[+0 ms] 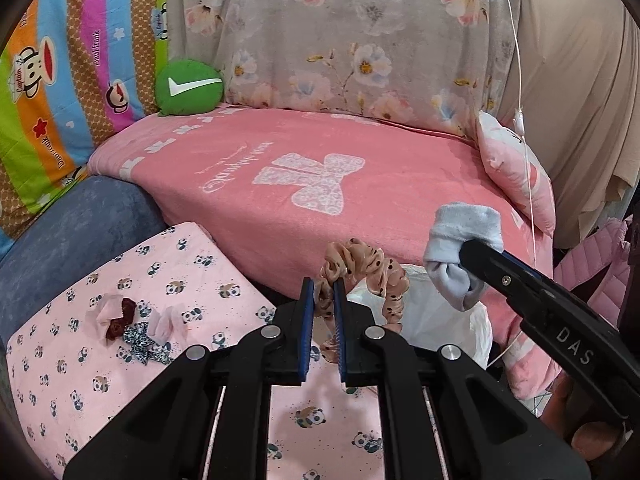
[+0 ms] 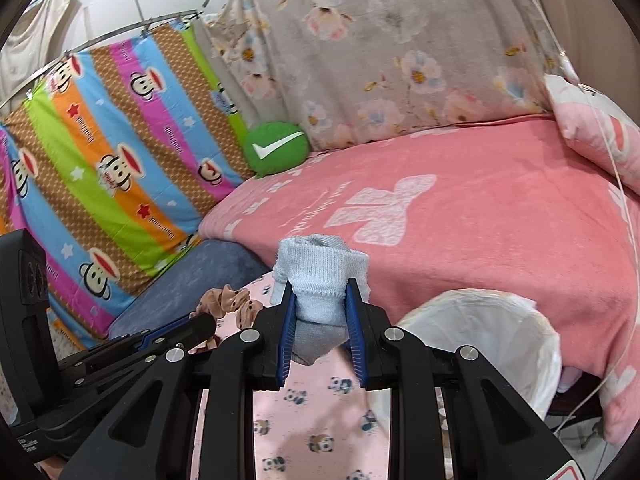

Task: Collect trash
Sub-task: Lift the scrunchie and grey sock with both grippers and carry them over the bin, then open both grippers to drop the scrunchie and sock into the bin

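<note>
Panda-print cloth (image 1: 224, 280) beside pink blanket (image 1: 400, 208); left claw (image 1: 323, 300) gripping scrunchie (image 1: 372, 272), right claw (image 2: 320, 312) gripping sock (image 2: 320, 280).

Pink blanket (image 1: 320, 168) with pale bow motif covers the bed, centre frame. Green round cushion (image 1: 188, 87) with white tick, upper left. Striped monkey-print sheet (image 1: 60, 80) far left. Grey floral drape (image 1: 340, 32) at top. Pink pillow (image 1: 516, 172) right.

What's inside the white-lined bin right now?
Only the white liner shows inside the bin; its bottom is hidden by the rim and the right hand-held gripper, which holds the sock.
</note>
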